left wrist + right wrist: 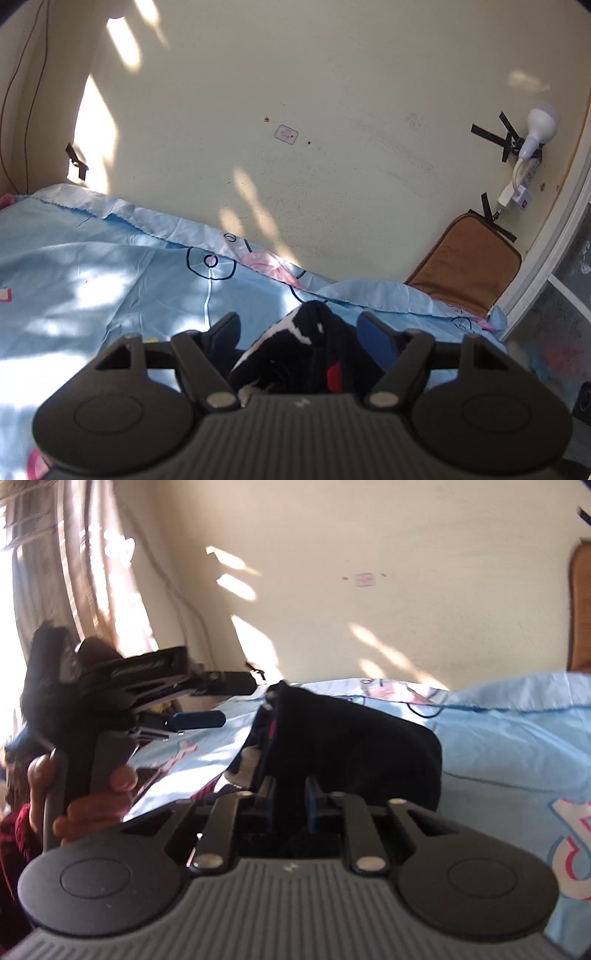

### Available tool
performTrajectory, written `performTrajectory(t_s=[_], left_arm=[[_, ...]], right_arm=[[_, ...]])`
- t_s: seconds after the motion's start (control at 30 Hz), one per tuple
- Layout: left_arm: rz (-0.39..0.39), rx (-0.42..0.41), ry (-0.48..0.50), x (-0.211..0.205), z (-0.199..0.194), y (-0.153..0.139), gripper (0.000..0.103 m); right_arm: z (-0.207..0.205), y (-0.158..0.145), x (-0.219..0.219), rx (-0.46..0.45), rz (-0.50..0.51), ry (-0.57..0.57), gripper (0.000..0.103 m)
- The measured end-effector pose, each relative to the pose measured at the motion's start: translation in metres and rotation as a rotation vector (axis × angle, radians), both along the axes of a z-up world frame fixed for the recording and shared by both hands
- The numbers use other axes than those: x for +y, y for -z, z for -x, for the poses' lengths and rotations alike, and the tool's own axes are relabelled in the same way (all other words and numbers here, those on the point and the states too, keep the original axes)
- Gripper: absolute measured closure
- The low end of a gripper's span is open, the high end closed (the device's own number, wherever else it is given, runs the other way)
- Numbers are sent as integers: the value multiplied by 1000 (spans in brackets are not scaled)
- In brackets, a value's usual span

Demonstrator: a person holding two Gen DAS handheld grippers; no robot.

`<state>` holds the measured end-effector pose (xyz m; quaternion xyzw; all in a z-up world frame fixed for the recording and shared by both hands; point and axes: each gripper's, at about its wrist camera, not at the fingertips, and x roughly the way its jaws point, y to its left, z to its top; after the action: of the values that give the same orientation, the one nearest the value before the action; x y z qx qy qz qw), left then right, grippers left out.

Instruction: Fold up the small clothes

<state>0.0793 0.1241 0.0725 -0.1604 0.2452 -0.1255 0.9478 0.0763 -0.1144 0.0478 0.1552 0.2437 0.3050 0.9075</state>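
Left wrist view: the left claw (299,328) is standing apart over the bed (92,277), with the black garment (295,350) bunched between its fingers, neither blue pad pressing on it.

Right wrist view: the right claw (290,794) is clamping together on the dark cloth, which is rising above the light blue sheet. A hand (85,794) is gripping the other tool's handle at left.
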Motion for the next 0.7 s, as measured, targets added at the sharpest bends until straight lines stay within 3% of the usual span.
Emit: performTrajectory(t_s=[0.07, 0.17, 0.23, 0.33, 0.5, 0.6, 0.63, 0.67, 0.7], left_arm=[[-98, 39, -24, -14, -20, 4, 60], [-199, 161, -92, -17, -52, 29, 71], [-232, 199, -106, -12, -65, 48, 66], [-288, 156, -149, -15, -65, 62, 47], [-265, 187, -146, -10, -66, 56, 39], [-182, 166, -80, 13, -44, 36, 27], [-173, 147, -72, 21, -34, 30, 9], [-168, 124, -71, 29, -22, 25, 0], [-160, 112, -59, 36, -13, 22, 0]], right_arm=[[-19, 6, -1, 72, -94, 12, 90], [-51, 20, 13, 214, -190, 7, 91], [-65, 32, 28, 278, -141, 7, 103], [-57, 32, 44, 231, -67, 14, 103], [-52, 27, 32, 264, -100, -9, 100], [-31, 15, -6, 219, -159, 2, 79], [-22, 12, -18, 183, -163, 19, 58], [-12, 10, -29, 150, -159, 45, 38], [-5, 10, -39, 128, -150, 76, 30]])
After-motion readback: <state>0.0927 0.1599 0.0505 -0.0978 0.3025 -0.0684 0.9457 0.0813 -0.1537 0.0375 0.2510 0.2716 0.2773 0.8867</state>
